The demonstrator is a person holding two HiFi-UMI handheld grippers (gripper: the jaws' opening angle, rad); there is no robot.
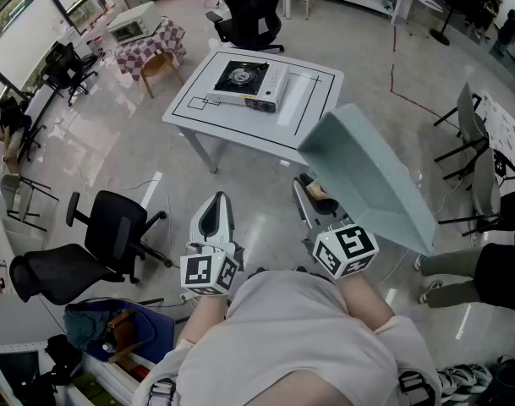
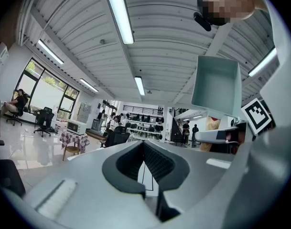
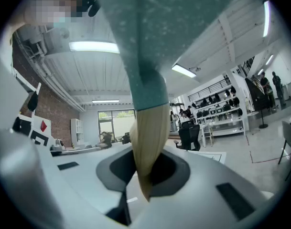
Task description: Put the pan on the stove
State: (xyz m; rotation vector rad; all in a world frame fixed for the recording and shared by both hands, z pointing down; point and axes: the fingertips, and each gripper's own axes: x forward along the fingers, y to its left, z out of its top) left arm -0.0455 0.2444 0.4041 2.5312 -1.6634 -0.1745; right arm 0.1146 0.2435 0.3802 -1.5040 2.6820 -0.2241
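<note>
In the head view a teal square pan hangs tilted in the air, its open side facing up and left. Its pale wooden handle sits between the jaws of my right gripper, which is shut on it. The right gripper view shows the pan's underside filling the top. My left gripper is beside it on the left, shut and holding nothing, and the pan shows at the upper right of its view. A portable gas stove rests on a white table further ahead, well apart from the pan.
A black office chair stands at my left and another behind the table. A stool and a checkered-cloth table with a microwave are at far left. Grey chairs and a person's legs are at right.
</note>
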